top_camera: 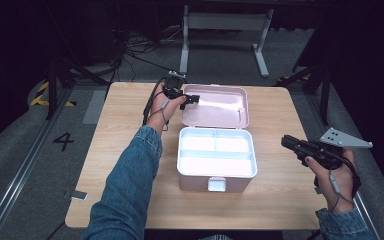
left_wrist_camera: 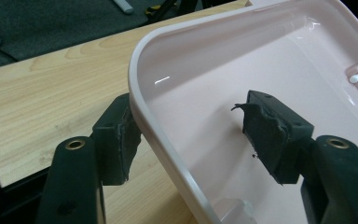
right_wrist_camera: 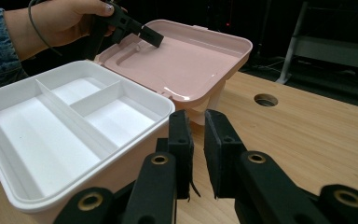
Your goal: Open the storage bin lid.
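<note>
- Presently, the left hand-held gripper [left_wrist_camera: 186,133] is seen with its jaws spread wide astride the corner rim of the pink lid [left_wrist_camera: 242,84]; one pad is pressed to the outside of the rim, the other stands clear of the inner face, so nothing is yet clamped.
- From the high view, that left hand-held gripper [top_camera: 192,98] is placed at the lid's near-left corner, with the lid [top_camera: 220,105] laid back fully open behind the box.
- The right hand-held gripper [right_wrist_camera: 197,144] is held with its jaws nearly together, a narrow gap between them and nothing in it; it is kept off to the right of the box [top_camera: 215,172], apart from it.
- The box is set at the middle of the wooden surface [top_camera: 120,150], its white divided tray [right_wrist_camera: 70,116] exposed and empty, its latch turned toward the person.
- The step in hand is judged to be the taking hold of the lid's edge, most likely for swinging it shut.
- For the next move, the left jaws would need to be closed on the rim and the lid carried forward in an arc over the hinge, the box perhaps being steadied from the right.
</note>
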